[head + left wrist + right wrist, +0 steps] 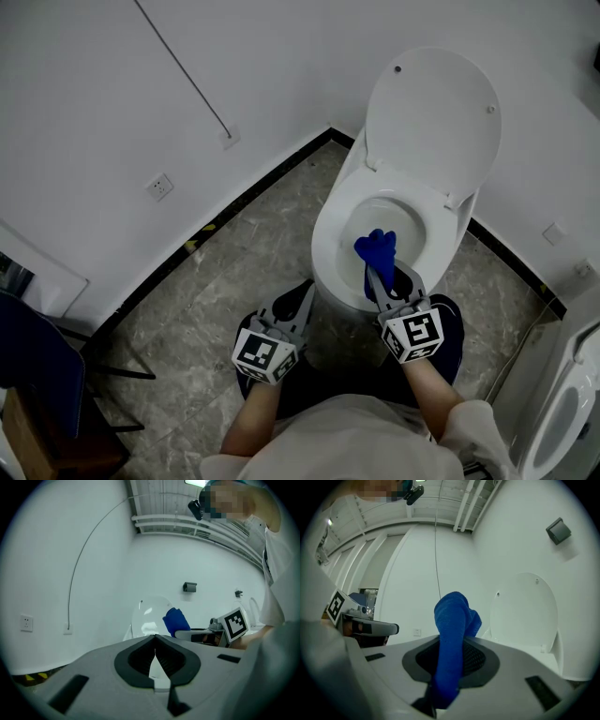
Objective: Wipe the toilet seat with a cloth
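A white toilet stands with its lid [431, 112] raised and its seat [328, 239] down around the bowl. A blue cloth [377, 249] sticks up from my right gripper [378, 272], which is shut on it over the front part of the bowl. In the right gripper view the cloth [452, 639] rises between the jaws, with the lid [525, 611] behind it. My left gripper [302, 298] hovers by the toilet's front left, shut and holding nothing. In the left gripper view the jaws of that gripper [155, 656] meet, and the cloth [176, 620] shows beyond.
White walls with a black baseboard [234, 202] close in behind the toilet. A wall socket [161, 187] sits at the left. A dark chair [37, 366] stands at the lower left, and a second white toilet [562, 412] at the lower right. The floor is grey stone.
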